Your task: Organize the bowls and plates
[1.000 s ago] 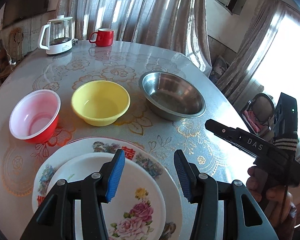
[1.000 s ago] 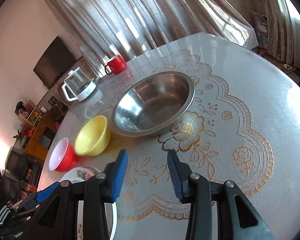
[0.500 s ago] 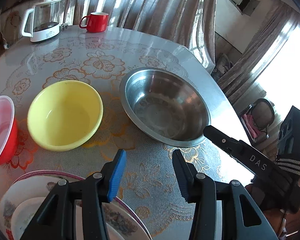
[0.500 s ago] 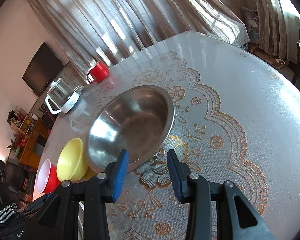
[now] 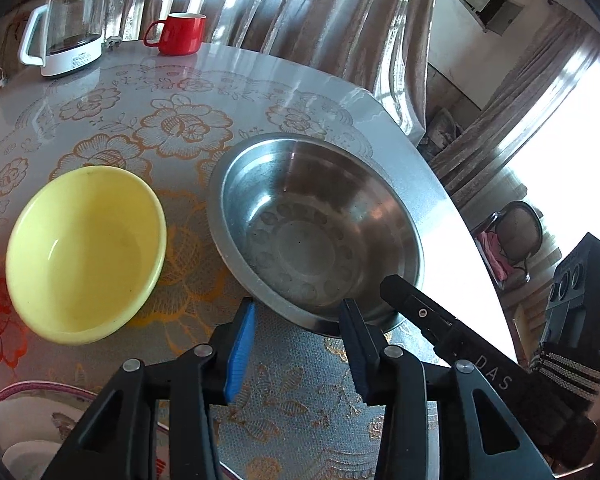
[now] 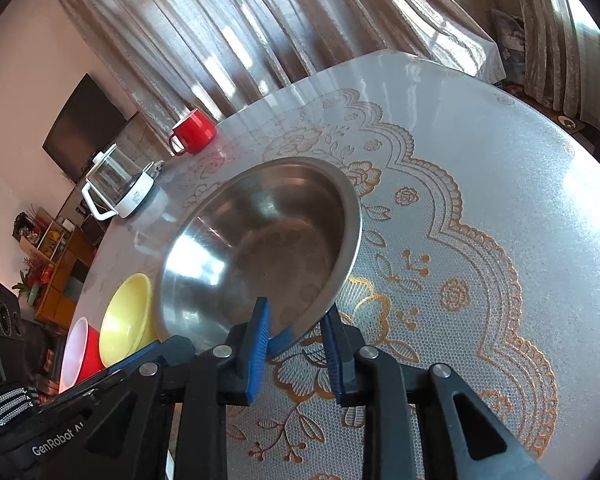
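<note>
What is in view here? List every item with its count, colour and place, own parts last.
steel bowl: one, silver, middle of the table, near rim at both grippers.
yellow bowl: one, yellow, left of the steel bowl.
red bowl: one, red with white inside, beyond the yellow bowl.
floral plates: stacked, white patterned, near left edge.
red mug: one, far side.
glass kettle: one, clear with white base, beside the mug.
table: one, lace-patterned cover.
left gripper: black, blue pads, jaws closing at the bowl's near rim.
right gripper: black, blue pads, jaws closing astride the rim.
</note>
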A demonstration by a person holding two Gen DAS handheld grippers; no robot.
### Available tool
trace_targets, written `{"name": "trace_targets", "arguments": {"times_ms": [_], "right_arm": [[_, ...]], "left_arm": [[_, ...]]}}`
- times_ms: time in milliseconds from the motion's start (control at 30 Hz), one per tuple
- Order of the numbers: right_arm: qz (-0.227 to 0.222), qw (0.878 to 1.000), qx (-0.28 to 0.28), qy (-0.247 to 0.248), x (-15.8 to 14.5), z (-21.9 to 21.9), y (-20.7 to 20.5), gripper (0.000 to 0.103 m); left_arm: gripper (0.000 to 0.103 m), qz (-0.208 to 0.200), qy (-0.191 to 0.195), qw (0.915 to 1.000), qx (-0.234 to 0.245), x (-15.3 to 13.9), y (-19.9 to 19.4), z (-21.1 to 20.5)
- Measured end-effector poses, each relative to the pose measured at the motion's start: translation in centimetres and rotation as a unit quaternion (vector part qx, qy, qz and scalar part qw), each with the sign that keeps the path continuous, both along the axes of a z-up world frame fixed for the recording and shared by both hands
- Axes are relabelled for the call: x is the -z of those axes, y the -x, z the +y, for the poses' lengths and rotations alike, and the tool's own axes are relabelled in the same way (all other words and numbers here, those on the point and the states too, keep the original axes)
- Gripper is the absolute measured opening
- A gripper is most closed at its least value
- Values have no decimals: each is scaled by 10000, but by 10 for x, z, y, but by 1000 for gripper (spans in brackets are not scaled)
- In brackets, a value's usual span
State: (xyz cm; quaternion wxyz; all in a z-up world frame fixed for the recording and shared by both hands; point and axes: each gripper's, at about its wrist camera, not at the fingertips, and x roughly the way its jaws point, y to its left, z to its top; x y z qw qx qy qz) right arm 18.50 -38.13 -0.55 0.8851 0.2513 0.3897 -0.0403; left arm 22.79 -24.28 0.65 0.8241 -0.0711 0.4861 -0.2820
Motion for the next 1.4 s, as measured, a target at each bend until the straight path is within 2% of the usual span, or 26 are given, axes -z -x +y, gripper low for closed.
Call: {"name": "trace_targets", "arguments": {"times_ms": [367, 667, 900, 1133, 1167, 1400], "right_arm": [[-66, 9999, 13, -93, -7, 4, 14, 24], [-124, 9998, -82, -156, -9, 17, 42, 22], [-214, 9992, -111, -313, -14, 22, 63, 19], [-283, 9983, -199, -477, -14, 34, 88, 14], [-304, 9982, -206, -482, -15, 35, 93, 6], [-254, 9978, -96, -605, -8, 32, 114, 8]], "left_arm": [[40, -21, 235, 9996, 178, -3, 15, 5], [39, -145, 137, 9993, 325, -3, 44, 9], [39, -230, 274, 9985, 407, -11, 65, 19], [41, -84, 349, 9988, 332, -7, 81, 33], [41, -51, 365, 9988, 313, -5, 82, 36], [46, 38, 383, 9992, 112, -4, 79, 44]]}}
